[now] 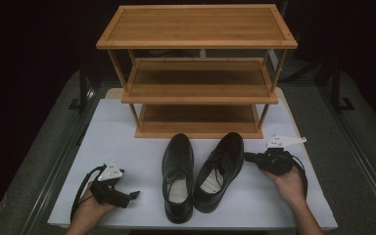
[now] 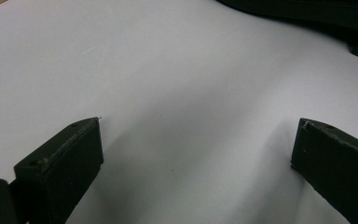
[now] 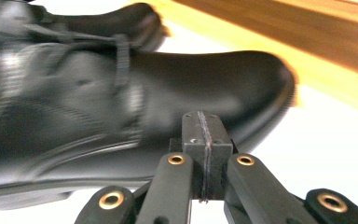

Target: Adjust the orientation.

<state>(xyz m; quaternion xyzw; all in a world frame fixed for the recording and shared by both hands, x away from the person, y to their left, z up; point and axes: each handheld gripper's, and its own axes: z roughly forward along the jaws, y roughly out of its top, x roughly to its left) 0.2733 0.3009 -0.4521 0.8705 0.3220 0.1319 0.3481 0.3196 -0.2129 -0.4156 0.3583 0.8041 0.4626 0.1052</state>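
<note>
Two black leather dress shoes stand side by side on the white table, toes toward the rack: the left shoe (image 1: 177,176) and the right shoe (image 1: 219,170). My right gripper (image 1: 246,157) is held just right of the right shoe, jaws pressed together with nothing between them; in the right gripper view its tip (image 3: 203,122) points at that shoe's side (image 3: 121,102), close to it. My left gripper (image 1: 136,194) rests low at the table's front left, jaws spread wide over bare table (image 2: 200,133), with a dark shoe edge (image 2: 326,14) farther off.
A three-tier bamboo shoe rack (image 1: 198,73) stands at the back of the white table (image 1: 127,122), its bottom shelf (image 1: 198,127) just beyond the shoe toes. Dark floor surrounds the table. A cable loops from each gripper.
</note>
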